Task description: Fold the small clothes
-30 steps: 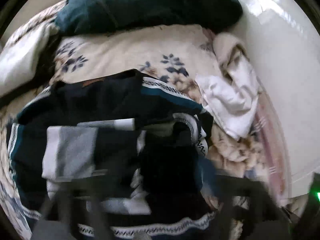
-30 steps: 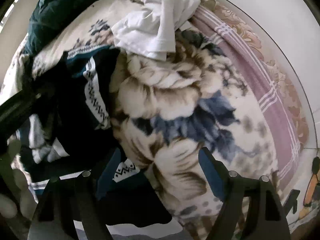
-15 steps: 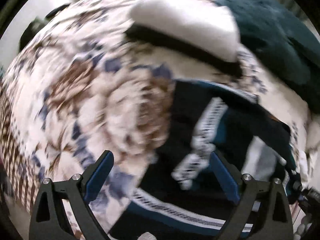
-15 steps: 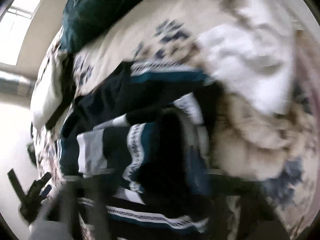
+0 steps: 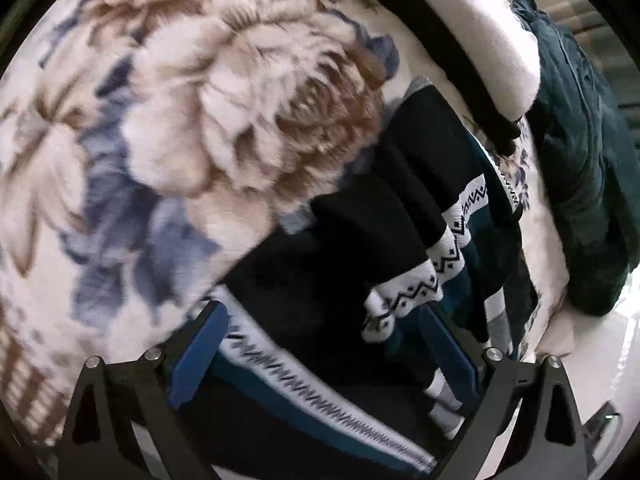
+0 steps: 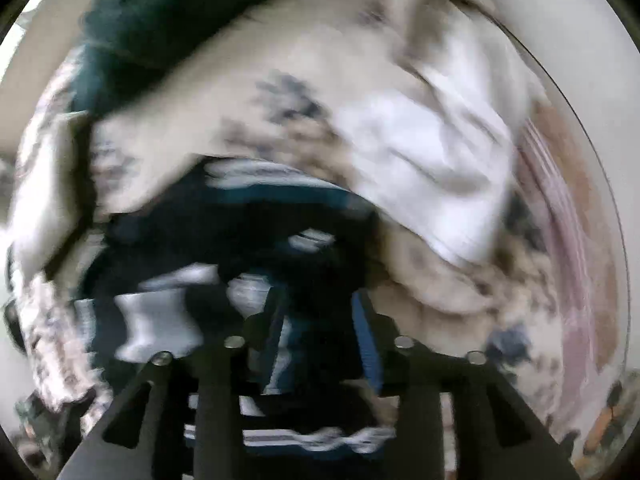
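A black and teal knitted sweater (image 5: 404, 200) with white patterned bands lies crumpled on a floral blanket (image 5: 192, 120). My left gripper (image 5: 326, 348) points down over the sweater's edge, open wide, with a patterned band between its blue pads but not pinched. The right wrist view is blurred by motion. There my right gripper (image 6: 322, 334) hangs over the same sweater (image 6: 256, 216), its jaws part-way apart and opening. Dark fabric lies under and between them, and the pads do not press on it.
A crumpled white garment (image 6: 432, 160) lies to the right of the sweater. A dark green padded cover (image 5: 580, 160) lies at the bed's far side. A white cushion with a black band (image 5: 492, 32) sits beside it. The blanket (image 6: 452, 292) spreads around everything.
The left gripper has swung and rolled from the sweater's middle to its edge by the blanket. The right gripper has gone from the blanket to over the sweater, its jaws narrower than a second ago.
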Available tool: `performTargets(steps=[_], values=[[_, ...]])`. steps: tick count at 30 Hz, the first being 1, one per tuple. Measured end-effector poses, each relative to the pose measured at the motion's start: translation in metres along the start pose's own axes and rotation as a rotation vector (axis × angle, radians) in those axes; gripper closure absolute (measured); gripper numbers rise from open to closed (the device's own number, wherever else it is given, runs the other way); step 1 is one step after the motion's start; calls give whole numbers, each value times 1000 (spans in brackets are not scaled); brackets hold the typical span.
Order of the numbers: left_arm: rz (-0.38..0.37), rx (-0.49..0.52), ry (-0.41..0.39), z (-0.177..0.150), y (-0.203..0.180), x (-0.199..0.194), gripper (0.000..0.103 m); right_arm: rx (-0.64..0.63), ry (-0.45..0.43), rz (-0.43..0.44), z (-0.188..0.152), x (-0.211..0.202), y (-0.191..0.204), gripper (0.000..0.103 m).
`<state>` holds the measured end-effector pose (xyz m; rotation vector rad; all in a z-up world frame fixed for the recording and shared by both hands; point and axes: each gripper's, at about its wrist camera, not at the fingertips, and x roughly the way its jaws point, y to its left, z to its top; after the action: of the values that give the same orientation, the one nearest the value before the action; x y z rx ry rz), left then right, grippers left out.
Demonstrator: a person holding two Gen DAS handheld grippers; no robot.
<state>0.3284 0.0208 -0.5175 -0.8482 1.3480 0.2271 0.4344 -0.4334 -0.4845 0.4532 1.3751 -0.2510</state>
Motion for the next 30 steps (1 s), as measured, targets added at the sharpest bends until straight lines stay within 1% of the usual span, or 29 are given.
performTargets(steps=[1,2,3,4,5,7,8,10,11,12,13,15,19,20,22,23,24,25,26,27,28,29,30], values=[[-21,-15,-9,1,-2,4,19,-47,10,25,2,1,15,52],[-30,-20,-17,2,-5,7,27,-116,36,59,3,6,39,52],[-47,-18,-24,3,-8,10,49,-189,67,95,6,16,65,52],[-56,-8,-28,4,-10,13,81,-270,104,123,6,30,93,52],[-62,4,-28,5,-13,15,89,-362,135,135,5,46,122,52],[-66,24,-50,5,-18,15,96,-500,175,148,-3,73,167,52],[-69,37,-64,4,-20,14,96,-566,223,145,-5,95,191,52],[-74,53,-75,3,-20,12,96,-645,279,149,-9,120,218,54],[-78,57,-80,2,-19,10,97,-690,296,136,-12,130,231,61],[-82,61,-81,1,-18,9,97,-721,284,129,-15,135,236,94],[-84,63,-79,1,-16,9,97,-762,264,136,-19,136,244,100],[-91,70,-81,-1,-13,7,97,-766,212,121,-19,130,247,101],[-93,95,-65,-2,-8,9,98,-665,160,91,-2,126,245,101],[-87,99,-60,-2,-7,10,98,-654,178,77,0,131,245,101],[-89,105,-58,-3,-6,8,98,-667,270,53,1,140,247,100],[-96,107,-57,-3,-6,5,98,-678,291,33,-1,141,253,97],[-110,111,-56,-2,-6,3,98,-703,300,23,-2,136,263,89],[-111,115,-60,-2,-7,1,98,-717,297,49,-1,130,269,72],[-113,118,-63,-1,-7,0,98,-729,278,111,-1,119,279,61],[-111,121,-59,-1,-7,2,98,-732,266,157,-1,113,286,41],[-107,122,-57,-1,-7,4,98,-735,272,203,-2,112,298,37],[-104,121,-55,0,-7,6,98,-740,304,219,-5,119,308,37],[-103,121,-52,1,-7,8,98,-744,359,227,-8,133,322,37]])
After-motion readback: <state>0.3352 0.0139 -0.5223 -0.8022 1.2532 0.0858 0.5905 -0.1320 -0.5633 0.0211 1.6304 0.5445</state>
